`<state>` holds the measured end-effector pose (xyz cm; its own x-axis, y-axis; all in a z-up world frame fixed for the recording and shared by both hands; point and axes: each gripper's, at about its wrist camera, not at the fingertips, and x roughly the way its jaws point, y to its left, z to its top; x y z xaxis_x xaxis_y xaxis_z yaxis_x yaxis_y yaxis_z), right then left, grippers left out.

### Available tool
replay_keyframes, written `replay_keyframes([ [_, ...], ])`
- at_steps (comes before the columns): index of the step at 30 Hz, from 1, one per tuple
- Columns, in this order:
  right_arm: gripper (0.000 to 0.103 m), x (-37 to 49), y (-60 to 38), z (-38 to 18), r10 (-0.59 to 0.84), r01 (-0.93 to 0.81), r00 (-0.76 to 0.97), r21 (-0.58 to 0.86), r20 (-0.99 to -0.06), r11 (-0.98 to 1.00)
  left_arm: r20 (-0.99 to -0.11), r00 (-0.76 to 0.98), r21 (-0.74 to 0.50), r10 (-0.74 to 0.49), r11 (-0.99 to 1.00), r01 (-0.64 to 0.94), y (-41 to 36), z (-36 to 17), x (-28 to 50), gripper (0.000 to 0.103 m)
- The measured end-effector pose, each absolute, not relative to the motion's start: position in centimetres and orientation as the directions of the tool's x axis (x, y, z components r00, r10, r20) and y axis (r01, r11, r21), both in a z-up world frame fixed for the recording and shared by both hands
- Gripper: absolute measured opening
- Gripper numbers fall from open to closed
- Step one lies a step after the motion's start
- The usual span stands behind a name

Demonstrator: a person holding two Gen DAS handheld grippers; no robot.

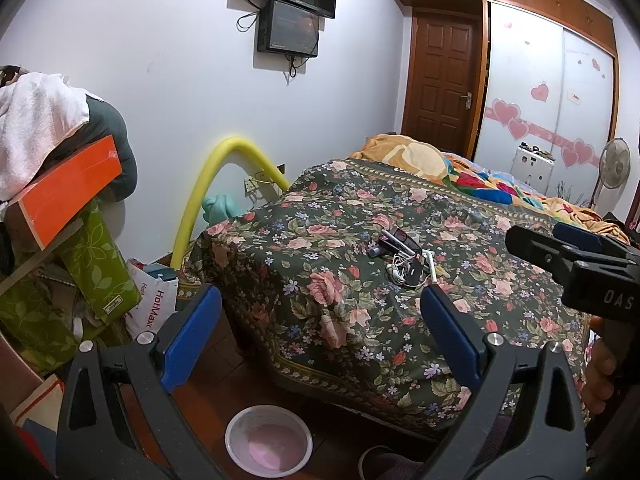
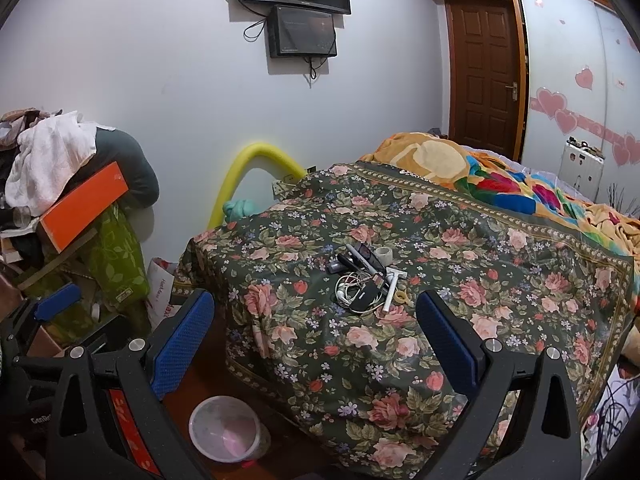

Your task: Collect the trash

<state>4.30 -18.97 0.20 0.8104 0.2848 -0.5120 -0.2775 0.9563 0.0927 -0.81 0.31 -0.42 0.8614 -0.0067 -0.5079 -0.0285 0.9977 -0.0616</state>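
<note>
We hold both grippers above the floor at the foot corner of a bed covered with a floral cloth (image 1: 360, 304), and both point toward the same small heap of clutter (image 2: 366, 280) on that cloth: tangled white earphone cables, a few dark flat devices, a roll of tape and a white stick-like tool, all touching or overlapping. Our left gripper (image 1: 320, 340) has its jaws spread wide with nothing between them, and the heap sits ahead of it and slightly toward its right finger, well apart from the tips. Our right gripper (image 2: 314, 340) is likewise spread wide and empty, with the heap ahead and near the middle of its gap; in the left wrist view it enters from the right edge, above the cloth and to the right of the heap. A round white waste bin (image 1: 269, 440) with a pink lining stands on the dark wooden floor below the grippers, just beside the bed's corner. The cloth falls steeply over that corner. To the left, stacked boxes (image 2: 84, 212) and bags crowd the wall, leaving a narrow strip of floor around the bin, while the bed surface around the heap is bare cloth.
</note>
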Motion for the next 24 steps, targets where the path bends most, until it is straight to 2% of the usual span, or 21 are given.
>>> replay_keyframes([
  [24, 0.101, 4.3, -19.42, 0.16, 0.288, -0.28, 0.815, 0.093, -0.504, 0.955, -0.512, 0.859, -0.07, -0.01, 0.997, -0.03, 0.71, -0.4, -0.31, 0.1],
])
